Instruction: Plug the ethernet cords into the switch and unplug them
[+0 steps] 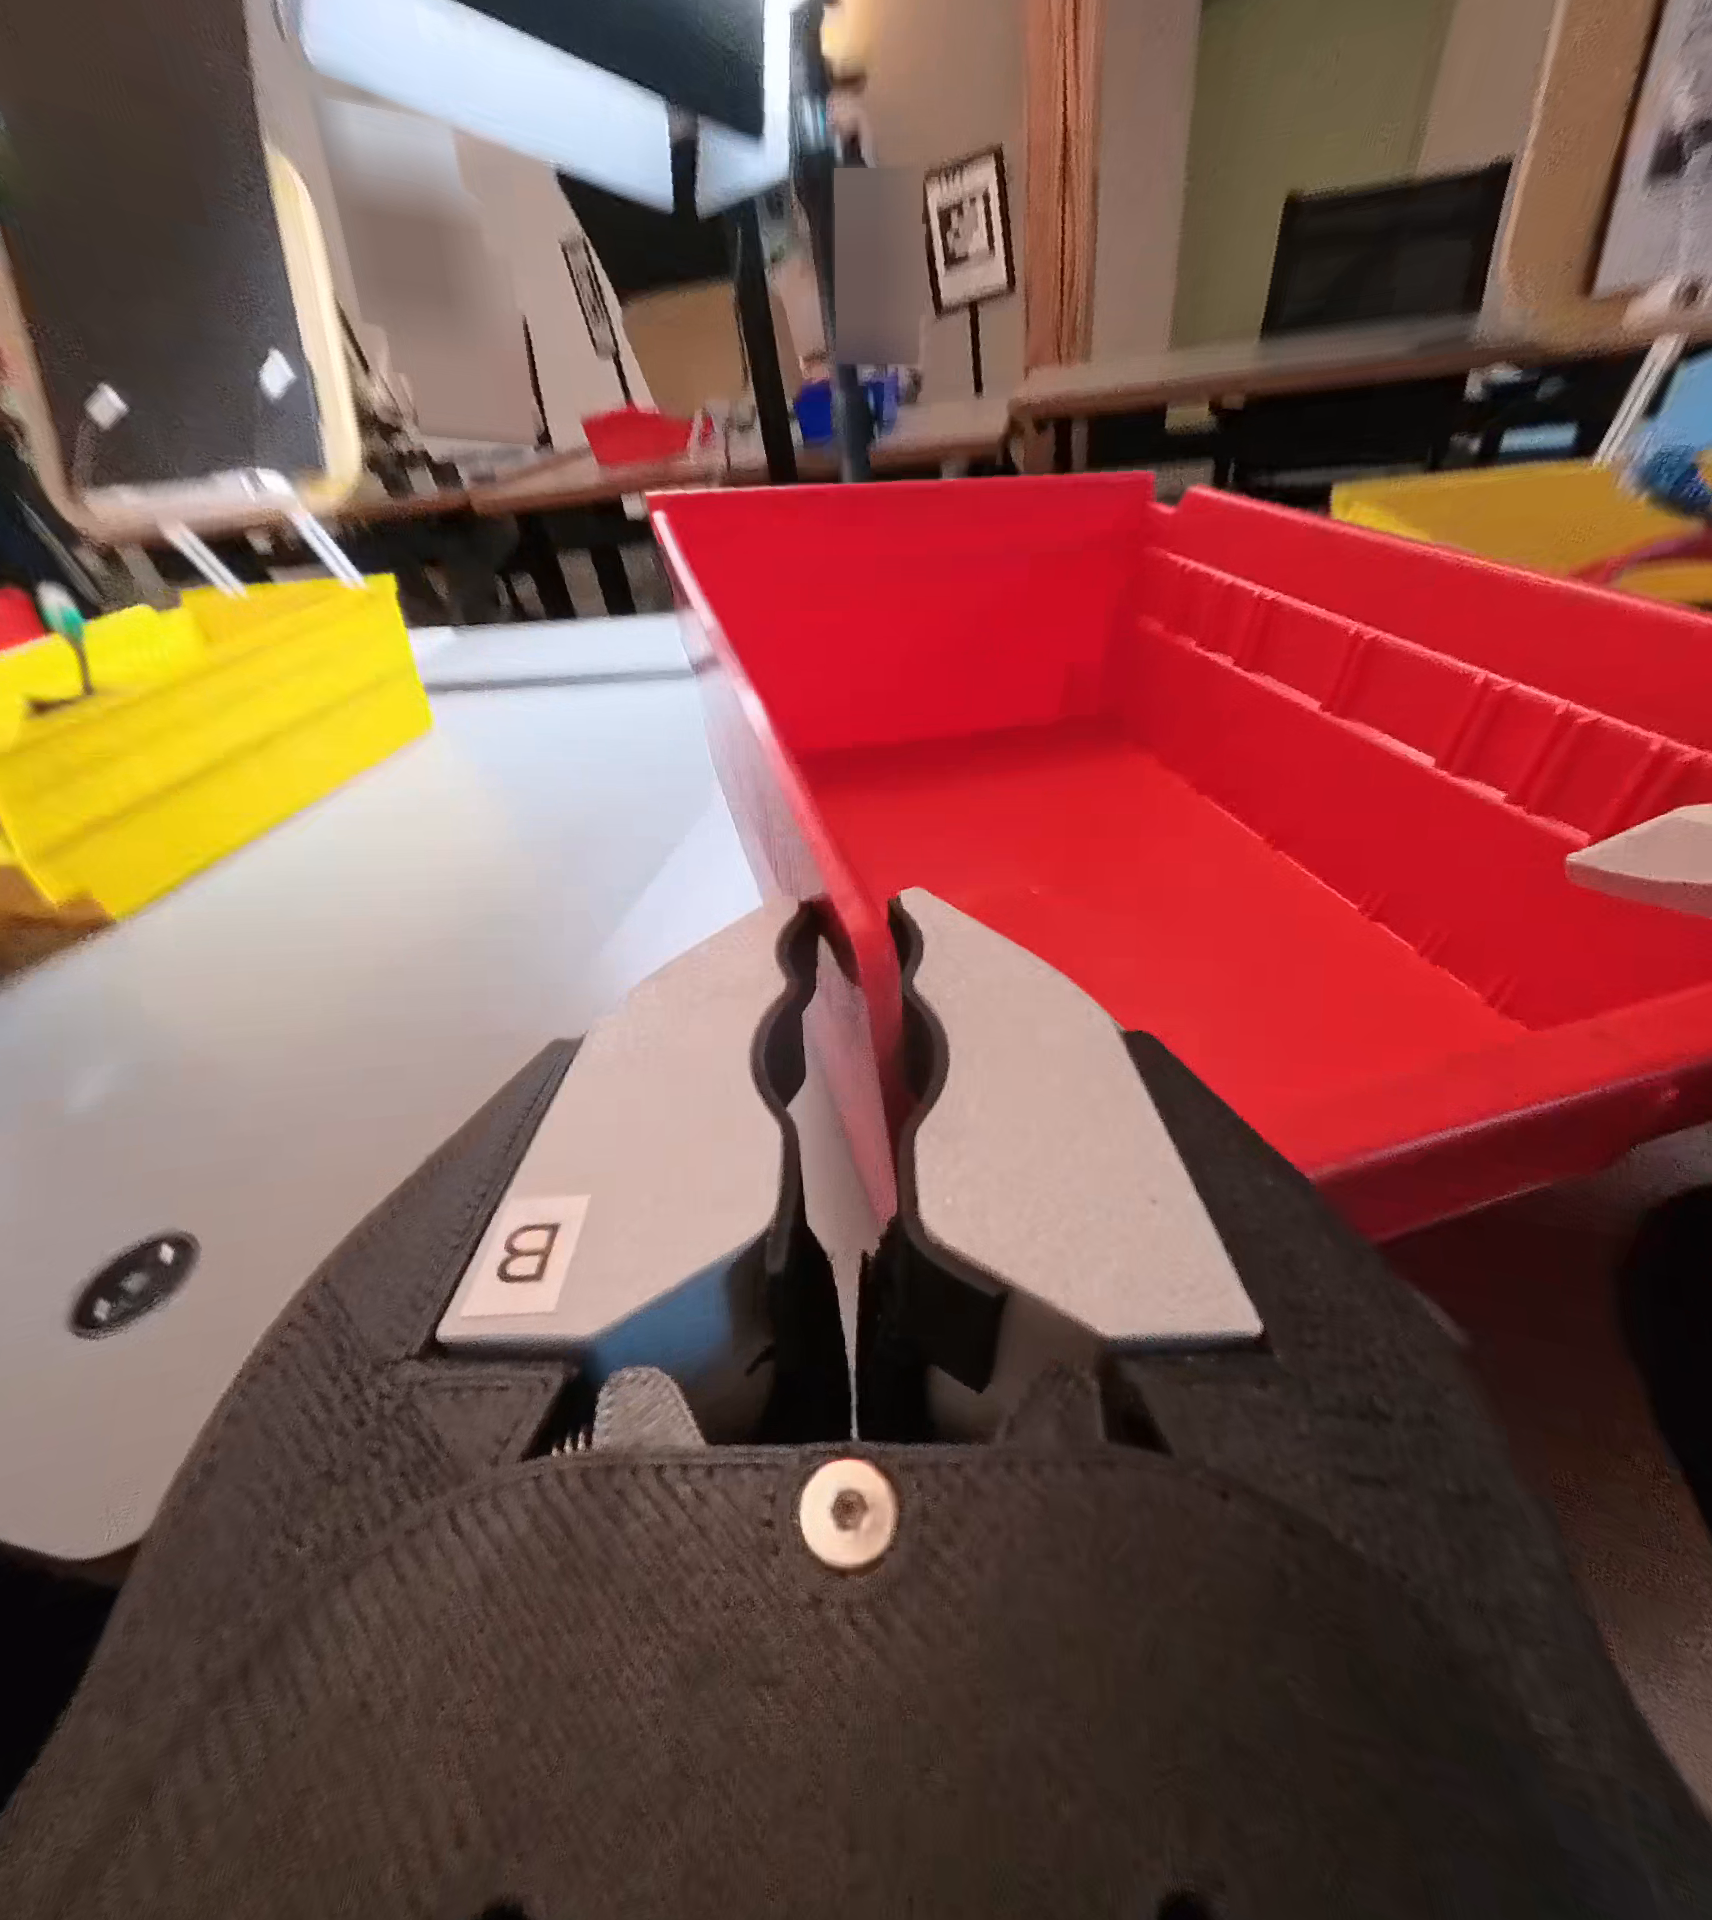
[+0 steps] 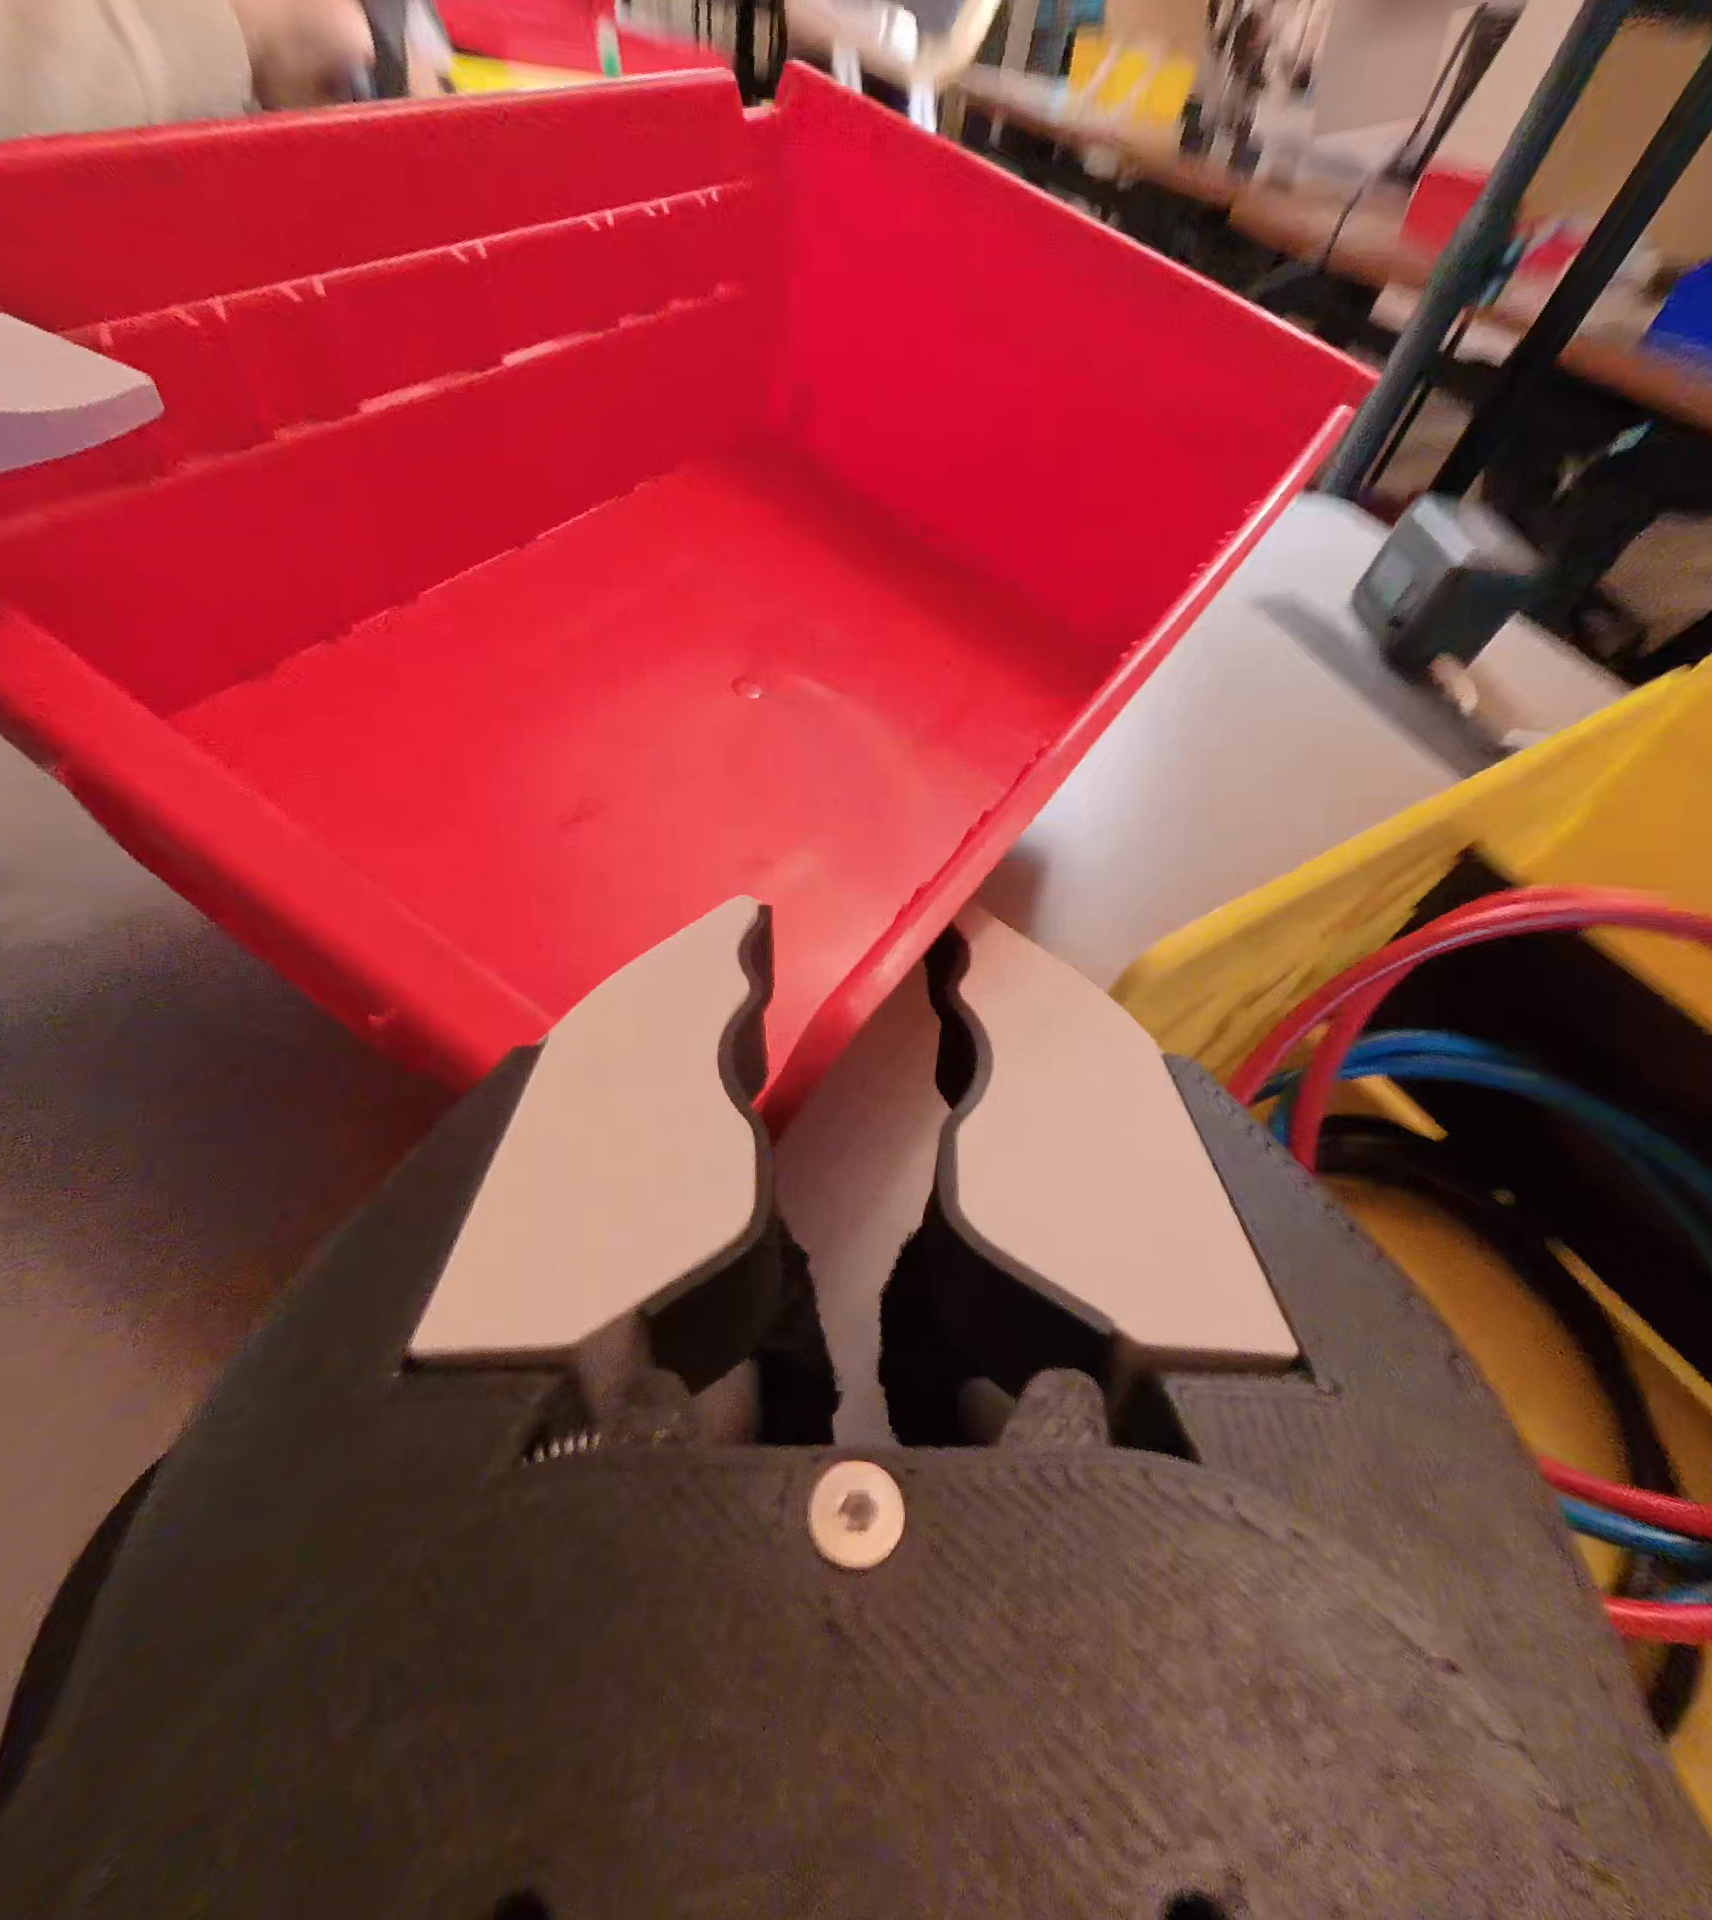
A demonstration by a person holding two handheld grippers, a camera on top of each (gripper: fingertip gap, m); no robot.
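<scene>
Left wrist view: the left tool (image 1: 854, 920) is clamped on the side wall of a red bin (image 1: 1195, 883) that fills the centre and right of the frame, nothing in it. The right tool's tip pokes in at the right edge. A yellow bin (image 1: 208, 717) sits at left on the pale tabletop (image 1: 364, 987); its contents are too blurred to name.

Right wrist view: the right tool (image 2: 852, 925) straddles the red bin's other wall, fingers (image 2: 623, 1122) a little apart, so I cannot tell whether it grips. At lower right, a yellow bin (image 2: 1610, 790) holds the red and blue ethernet cords (image 2: 1434, 1070), coiled loosely.
</scene>
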